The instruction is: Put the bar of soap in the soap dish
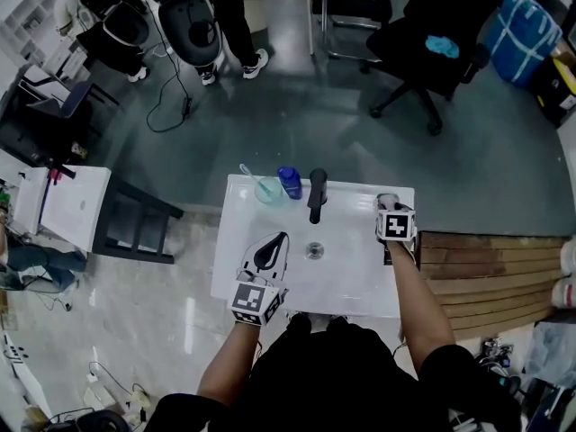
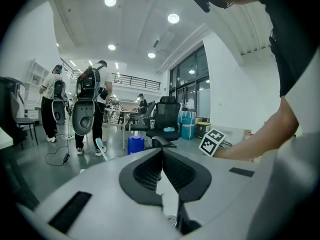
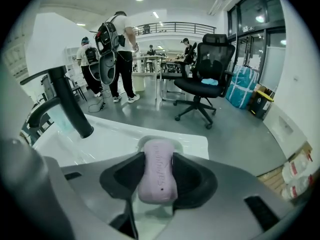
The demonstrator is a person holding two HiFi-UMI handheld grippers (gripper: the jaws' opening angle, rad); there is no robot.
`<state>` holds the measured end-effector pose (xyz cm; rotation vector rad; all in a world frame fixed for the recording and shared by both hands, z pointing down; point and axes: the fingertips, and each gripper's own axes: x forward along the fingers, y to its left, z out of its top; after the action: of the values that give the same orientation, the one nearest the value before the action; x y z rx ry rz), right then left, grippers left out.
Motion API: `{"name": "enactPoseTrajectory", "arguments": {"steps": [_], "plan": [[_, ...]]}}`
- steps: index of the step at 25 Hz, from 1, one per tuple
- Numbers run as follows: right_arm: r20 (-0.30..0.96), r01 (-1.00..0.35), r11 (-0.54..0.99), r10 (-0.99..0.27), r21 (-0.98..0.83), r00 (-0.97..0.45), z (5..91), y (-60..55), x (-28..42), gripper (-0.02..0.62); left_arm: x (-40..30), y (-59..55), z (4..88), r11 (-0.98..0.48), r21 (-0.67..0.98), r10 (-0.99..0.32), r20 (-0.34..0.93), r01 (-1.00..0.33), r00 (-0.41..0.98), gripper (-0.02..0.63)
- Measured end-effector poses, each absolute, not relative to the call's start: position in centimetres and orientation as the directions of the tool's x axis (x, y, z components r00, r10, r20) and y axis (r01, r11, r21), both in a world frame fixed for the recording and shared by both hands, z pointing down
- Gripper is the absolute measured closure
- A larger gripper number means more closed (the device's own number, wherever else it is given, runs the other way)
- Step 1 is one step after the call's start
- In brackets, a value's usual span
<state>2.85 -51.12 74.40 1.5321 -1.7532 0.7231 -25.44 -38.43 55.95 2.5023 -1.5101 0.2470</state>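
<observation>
A lilac bar of soap (image 3: 158, 176) stands on its edge between the black pads of my right gripper (image 3: 159, 181), which is shut on it. Just beyond the bar, the grey rim of the soap dish (image 3: 181, 145) shows on the white sink top. In the head view, my right gripper (image 1: 388, 203) is over the back right corner of the sink (image 1: 360, 286). My left gripper (image 1: 277, 238) hovers over the sink's front left part, shut with nothing in it. In the left gripper view, its tips (image 2: 161, 152) meet.
A black faucet (image 1: 317, 192) stands at the back middle of the sink, above the drain (image 1: 314, 250). A blue bottle (image 1: 289, 181) and a clear cup with a toothbrush (image 1: 267, 190) stand to its left. Wooden planks (image 1: 486, 268) lie to the right.
</observation>
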Motion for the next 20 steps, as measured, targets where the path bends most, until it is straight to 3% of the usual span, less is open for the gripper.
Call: {"name": "enactPoseTrajectory", "arguments": {"steps": [4,8,16,20], "plan": [[0.773,-0.986,0.16,-0.63,0.037,-0.073,73.3,-51.2,2.5,0.39,-25.5,-38.8,56.0,-0.462,0.095,-0.848,0.244,-0.882,0.471,0.584],[0.671,-0.977,0.203,-0.733,0.06,-0.111,68.2,-51.0,1.8,0.385,-24.9,-38.9,55.6,-0.487,0.104,-0.835,0.235,-0.867,0.498,0.584],[0.391,-0.96,0.252,-0.901,0.125,-0.185,55.2,-47.0,-0.5,0.563,-24.3,-39.7,53.7,-0.502,0.1,-0.835,0.203,-0.859,0.511,0.584],[0.283,-0.959,0.256,-0.935,0.121,-0.214,51.2,-44.7,-1.9,0.577,-24.6,-40.3,52.5,-0.504,0.101,-0.839,0.18,-0.858,0.514,0.584]]}}
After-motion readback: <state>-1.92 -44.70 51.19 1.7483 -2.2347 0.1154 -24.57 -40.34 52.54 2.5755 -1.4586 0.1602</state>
